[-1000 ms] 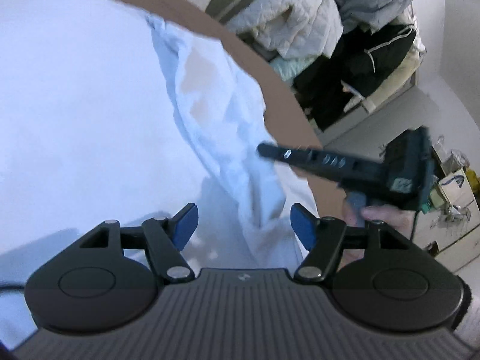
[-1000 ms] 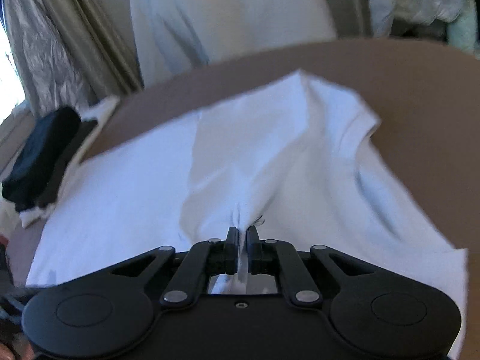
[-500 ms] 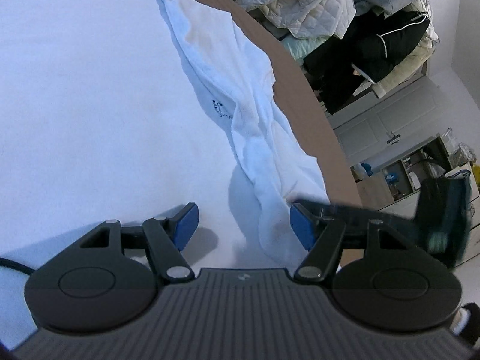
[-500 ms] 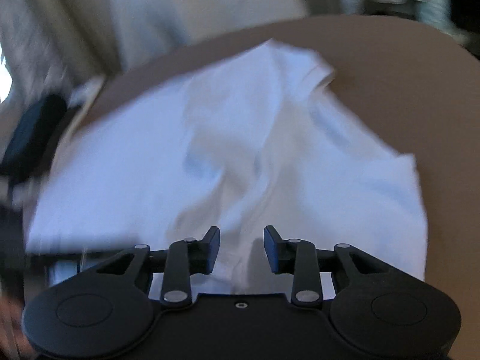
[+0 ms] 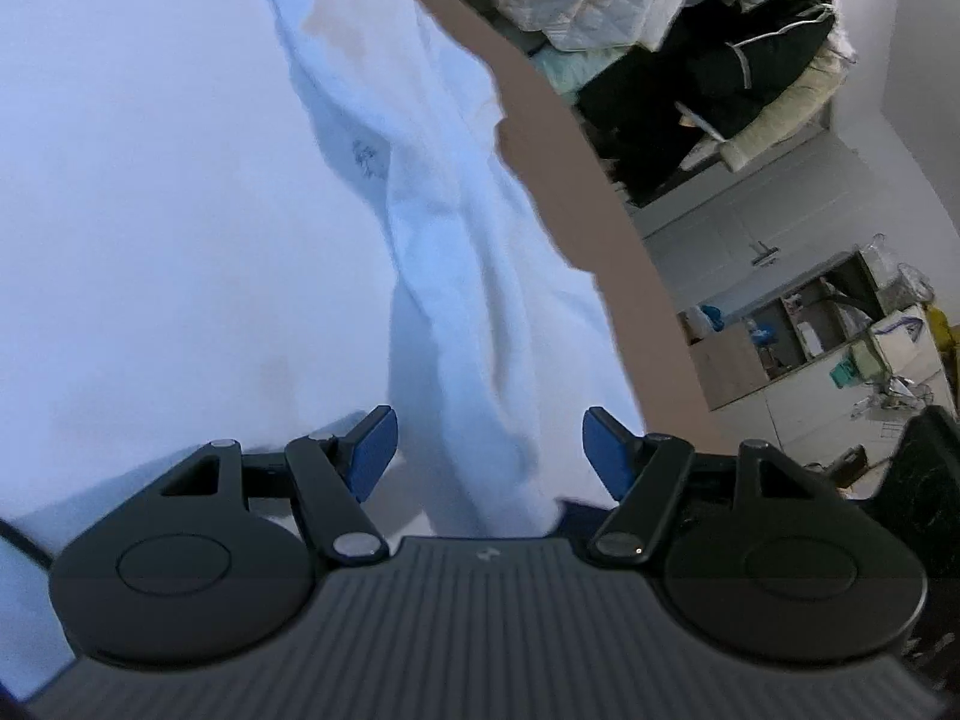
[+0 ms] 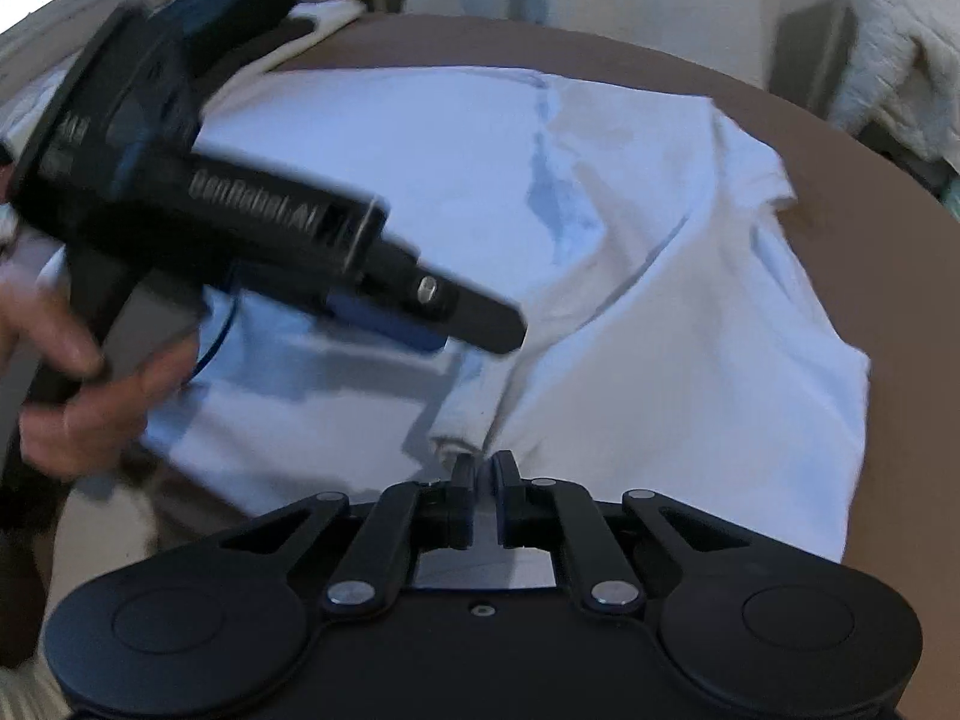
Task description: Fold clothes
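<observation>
Right tool (image 6: 480,471): jaws nearly together, pinching a bunched fold at the near edge of the white t-shirt (image 6: 690,312); a thin strip of cloth shows between the black fingers. Left tool (image 5: 487,441): jaws spread wide, blue pads (image 5: 375,441) well apart, holding nothing; a ridge of the shirt (image 5: 462,312) runs up between them, contact cannot be told. From the right wrist view the left tool (image 6: 474,321) hangs just above the shirt's left half, blurred, gripped by the person's left hand (image 6: 78,378) at the near left.

Count: two tools, one t-shirt, one hand visible.

Shirt: white cotton-like fabric, soft, creased, lying spread on a brown round-edged tabletop (image 6: 888,252), with one long fold ridge down the middle and a short sleeve (image 6: 756,180) toward the far right. Small dark print mark (image 5: 366,156) on the ridge in the left wrist view. Tabletop smooth, matte.

Far left, at the tabletop edge: dark folded garment (image 6: 240,0) on white cloth. Far right in the left wrist view: heap of clothes (image 5: 690,18), quilted white, grey and black pieces, then grey cabinets (image 5: 750,228) and cluttered shelves (image 5: 840,324).
</observation>
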Tool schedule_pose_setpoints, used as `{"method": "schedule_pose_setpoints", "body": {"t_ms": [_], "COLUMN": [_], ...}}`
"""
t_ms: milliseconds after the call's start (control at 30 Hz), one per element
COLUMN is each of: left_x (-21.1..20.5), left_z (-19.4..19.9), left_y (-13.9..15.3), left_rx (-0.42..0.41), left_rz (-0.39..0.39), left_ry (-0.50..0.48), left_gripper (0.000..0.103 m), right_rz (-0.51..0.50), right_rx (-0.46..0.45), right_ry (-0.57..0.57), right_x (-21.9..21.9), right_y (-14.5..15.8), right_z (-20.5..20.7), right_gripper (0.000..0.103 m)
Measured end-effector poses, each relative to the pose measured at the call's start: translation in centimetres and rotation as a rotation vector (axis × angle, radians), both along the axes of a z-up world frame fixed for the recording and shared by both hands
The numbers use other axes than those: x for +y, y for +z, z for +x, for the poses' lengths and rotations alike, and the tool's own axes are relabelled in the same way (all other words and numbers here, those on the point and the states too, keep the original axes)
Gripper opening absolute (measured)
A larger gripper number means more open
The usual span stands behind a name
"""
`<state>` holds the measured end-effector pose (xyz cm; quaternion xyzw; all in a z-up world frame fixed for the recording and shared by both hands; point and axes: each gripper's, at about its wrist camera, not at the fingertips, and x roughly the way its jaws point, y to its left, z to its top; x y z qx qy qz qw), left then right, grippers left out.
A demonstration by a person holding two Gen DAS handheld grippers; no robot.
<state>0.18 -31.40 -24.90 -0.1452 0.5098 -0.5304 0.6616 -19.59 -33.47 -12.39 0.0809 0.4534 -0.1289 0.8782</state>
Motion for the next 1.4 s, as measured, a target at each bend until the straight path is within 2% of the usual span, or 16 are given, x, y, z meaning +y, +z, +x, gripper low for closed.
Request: {"method": "schedule_pose_setpoints", "body": {"t_ms": [67, 200, 267, 367, 433, 567, 600, 733, 800, 867, 900, 1000, 1067, 1167, 1267, 1400], "left_x": [-0.8, 0.5, 1.6, 1.5, 1.1, 1.1, 0.9, 0.5, -0.2, -0.9, -1.1, -1.4, -1.3, -0.9, -0.3, 0.9], "left_z": [-0.5, -1.8, -1.6, -1.2, -1.7, -1.4, -1.3, -1.7, -2.1, -2.6, -2.9, -3.5, -4.2, -5.3, -6.6, -8.1], "left_y": [-0.2, 3.6, 4.7, 2.4, 0.1, 0.0, 0.4, 1.6, 1.5, 1.8, 2.1, 3.5, 3.9, 4.7, 5.9, 7.5], "left_rx": [-0.041, -0.124, -0.03, 0.161, 0.164, 0.19, 0.183, 0.07, 0.031, -0.027, -0.064, -0.189, -0.267, -0.358, -0.427, -0.473], "left_rz": [0.037, -0.019, -0.058, 0.05, 0.181, 0.151, 0.144, 0.139, 0.152, 0.183, 0.198, 0.25, 0.3, 0.352, 0.379, 0.375], "left_ry": [-0.015, -0.013, 0.008, 0.019, -0.001, -0.023, -0.033, -0.031, -0.041, -0.057, -0.067, -0.095, -0.118, -0.152, -0.178, -0.217], "left_gripper": [0.003, 0.004, 0.005, 0.026, 0.034, 0.047, 0.051, 0.057, 0.057, 0.057, 0.057, 0.057, 0.057, 0.057, 0.057, 0.059], "right_rz": [0.025, -0.015, -0.008, -0.011, -0.017, 0.06, 0.067, 0.092, 0.129, 0.094, 0.06, -0.184, -0.185, -0.085, -0.036, -0.003], "right_rx": [-0.03, -0.131, -0.167, -0.061, 0.036, 0.057, 0.043, -0.021, -0.026, 0.017, 0.039, 0.053, 0.07, 0.06, -0.007, -0.007], "right_ry": [-0.062, -0.102, -0.105, -0.138, -0.182, -0.262, -0.26, -0.273, -0.307, -0.305, -0.29, -0.235, -0.258, -0.322, -0.35, -0.318], "right_x": [-1.1, -1.5, -1.6, -2.4, -3.1, -4.0, -4.0, -4.7, -5.0, -4.5, -4.2, -2.0, -2.6, -3.8, -3.5, -3.3], "right_y": [-0.1, 2.3, 3.8, 2.9, 1.4, -0.2, 0.0, 0.6, -0.3, -1.3, -1.6, -0.6, -0.2, 0.3, 1.8, 3.1], "right_z": [-0.4, -2.0, -3.2, -3.8, -3.7, -3.7, -3.7, -3.4, -3.5, -3.1, -2.8, -2.3, -2.5, -3.7, -5.9, -8.1], "right_gripper": [0.005, 0.004, 0.004, 0.004, 0.005, 0.012, 0.024, 0.064, 0.065, 0.037, 0.003, 0.002, 0.003, 0.01, 0.049, 0.053]}}
